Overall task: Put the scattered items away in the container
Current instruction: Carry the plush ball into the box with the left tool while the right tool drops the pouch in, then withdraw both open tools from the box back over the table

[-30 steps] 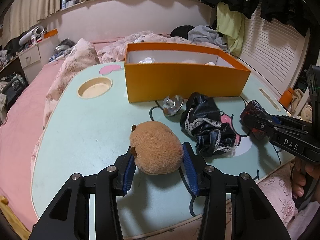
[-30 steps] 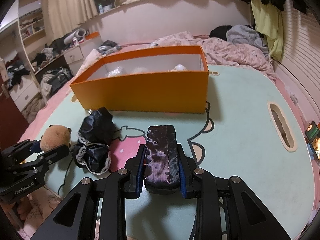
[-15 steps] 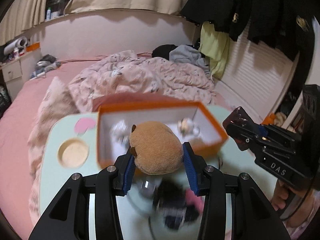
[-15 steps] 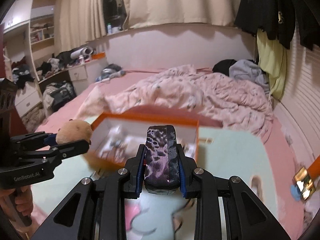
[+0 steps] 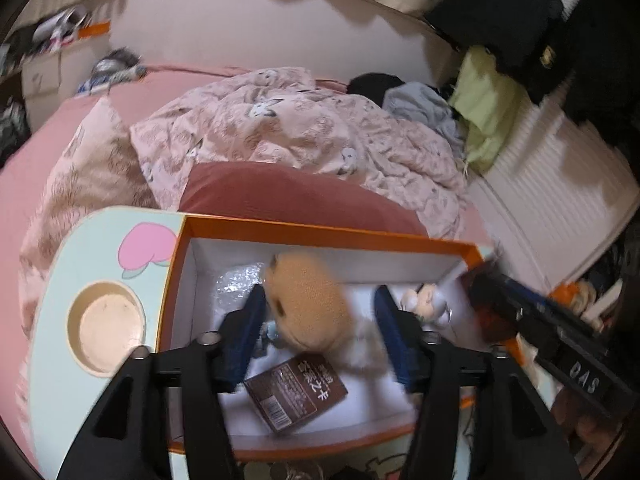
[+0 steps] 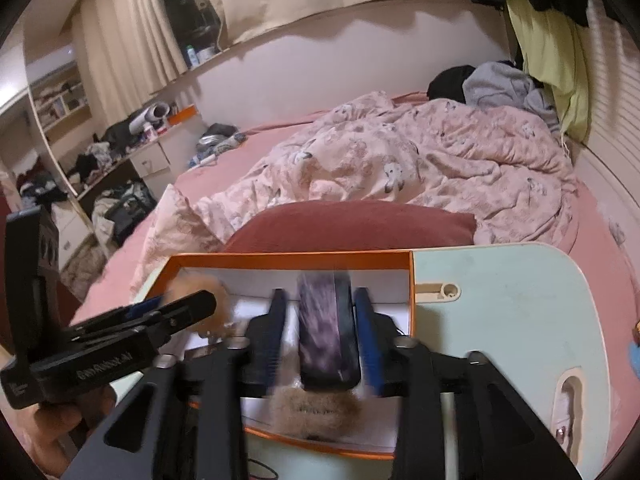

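Observation:
The orange box with a white inside stands on the pale green table. My left gripper hangs over the box and its jaws are opening. The brown plush toy is blurred between them, near the left pad and well apart from the right pad. My right gripper is over the box's right end, jaws also opening. The dark purple patterned pouch is blurred between its pads with a gap on each side. In the right wrist view the left gripper comes in from the left.
In the box lie a brown packet, a small pale figure, crinkled clear wrap and a furry tan thing. A round cup recess is left of the box. Behind the table lie a red pillow and a pink quilt.
Both grippers rose from the table and moved over the orange box. Their jaws, earlier shut on the plush toy and the pouch, have spread, and both items are now loose and blurred.

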Available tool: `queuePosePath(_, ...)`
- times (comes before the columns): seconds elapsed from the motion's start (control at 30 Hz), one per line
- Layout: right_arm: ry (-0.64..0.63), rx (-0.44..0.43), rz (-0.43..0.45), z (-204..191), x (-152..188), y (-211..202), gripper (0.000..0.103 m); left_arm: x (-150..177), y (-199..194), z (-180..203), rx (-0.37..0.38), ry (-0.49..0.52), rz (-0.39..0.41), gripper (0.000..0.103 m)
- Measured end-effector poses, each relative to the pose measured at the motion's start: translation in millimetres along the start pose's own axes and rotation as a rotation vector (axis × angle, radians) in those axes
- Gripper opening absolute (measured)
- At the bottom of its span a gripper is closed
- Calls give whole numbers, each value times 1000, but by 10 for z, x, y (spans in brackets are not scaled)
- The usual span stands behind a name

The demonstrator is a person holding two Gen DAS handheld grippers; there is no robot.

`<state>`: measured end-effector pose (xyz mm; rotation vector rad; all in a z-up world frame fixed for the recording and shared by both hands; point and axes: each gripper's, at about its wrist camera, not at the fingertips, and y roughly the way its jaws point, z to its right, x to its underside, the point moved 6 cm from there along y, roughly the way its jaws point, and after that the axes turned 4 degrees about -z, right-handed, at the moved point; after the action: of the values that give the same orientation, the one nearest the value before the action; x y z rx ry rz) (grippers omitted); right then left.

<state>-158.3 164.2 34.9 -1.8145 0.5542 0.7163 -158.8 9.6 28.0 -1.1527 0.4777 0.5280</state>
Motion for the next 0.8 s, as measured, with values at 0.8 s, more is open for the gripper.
queuePosePath(0.8, -137, 232, -127, -85, 1562, -439, 72, 1326, -779, -191, -148, 118, -56, 72)
